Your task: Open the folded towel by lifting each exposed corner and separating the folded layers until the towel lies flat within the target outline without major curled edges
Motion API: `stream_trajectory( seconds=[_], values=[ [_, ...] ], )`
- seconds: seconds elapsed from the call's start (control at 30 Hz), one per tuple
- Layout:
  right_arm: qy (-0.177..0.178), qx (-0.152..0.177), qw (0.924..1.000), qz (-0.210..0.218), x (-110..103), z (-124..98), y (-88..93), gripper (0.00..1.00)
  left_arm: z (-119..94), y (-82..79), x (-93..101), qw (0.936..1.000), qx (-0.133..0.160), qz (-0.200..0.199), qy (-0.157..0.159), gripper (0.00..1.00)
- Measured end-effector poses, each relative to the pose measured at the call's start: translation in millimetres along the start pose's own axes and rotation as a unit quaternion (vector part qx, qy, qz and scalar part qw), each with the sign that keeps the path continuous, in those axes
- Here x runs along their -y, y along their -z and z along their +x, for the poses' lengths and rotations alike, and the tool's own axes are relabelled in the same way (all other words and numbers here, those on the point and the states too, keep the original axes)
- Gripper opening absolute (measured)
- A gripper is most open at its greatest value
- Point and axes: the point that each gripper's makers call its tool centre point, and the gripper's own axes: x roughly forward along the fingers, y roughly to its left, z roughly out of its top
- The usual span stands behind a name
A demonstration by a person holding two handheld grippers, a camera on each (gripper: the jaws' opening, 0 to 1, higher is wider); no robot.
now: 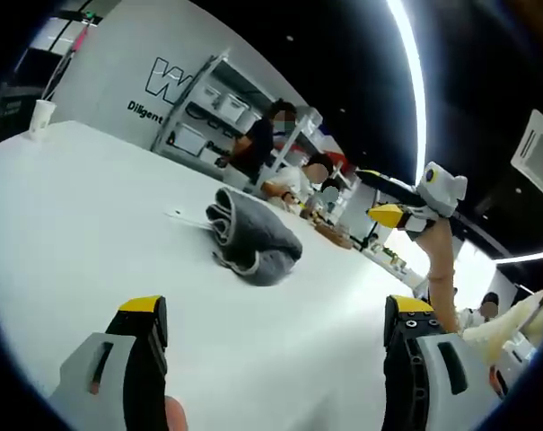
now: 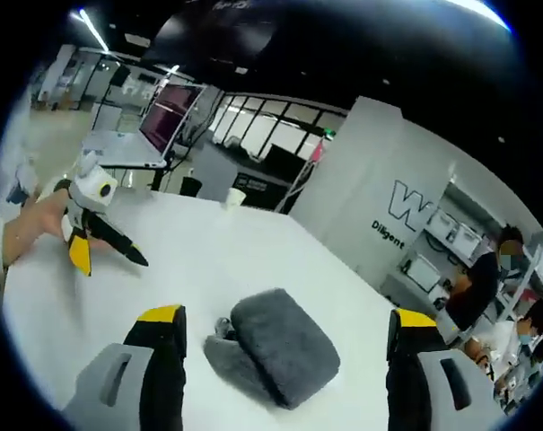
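Lying folded on table point(image 1: 74, 233), towel point(image 2: 275, 346) btwn right tool point(image 2: 284, 325) jaws, untouched.

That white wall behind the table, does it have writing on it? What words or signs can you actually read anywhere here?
"W": start of a big outlined logo on the white wall; the rest is cut off by the shelving.
"Diligent": small dark line beneath it, running on behind the shelves.
Bins on the shelving: any labels are too blurred to read.
The grey towel and white table carry no writing.

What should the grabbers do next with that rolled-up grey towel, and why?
Probably lower the right hand-held gripper onto the folded grey terry towel's top flap. The towel is still bundled on the white table, and both hand-held grippers are open, holding nothing.
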Motion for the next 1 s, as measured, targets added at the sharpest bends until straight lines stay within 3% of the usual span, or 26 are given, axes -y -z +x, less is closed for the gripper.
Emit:
stream_trajectory(
  seconds=[0.13,0.37,0.53,1.0],
  values=[
    [0.006,-0.026,0.9995,-0.018,-5.0,21.7,6.0,0.91,-2.0,-0.1,-1.6,1.0000,0.001,-0.001,-0.004,0.99],
    [-0.025,-0.038,0.9988,-0.017,-22.3,58.2,18.7,0.84,-3.9,0.0,-6.4,0.9999,-0.002,0.000,-0.011,0.99],
    [-0.052,-0.048,0.9964,-0.046,-38.7,80.9,31.2,0.80,-5.8,-0.9,-7.2,0.9999,0.000,0.000,-0.015,0.99],
    [-0.045,-0.082,0.9915,-0.090,-43.9,109.4,61.7,0.70,-5.3,4.1,-1.1,0.9997,-0.017,0.014,-0.011,0.98]
  ],
)
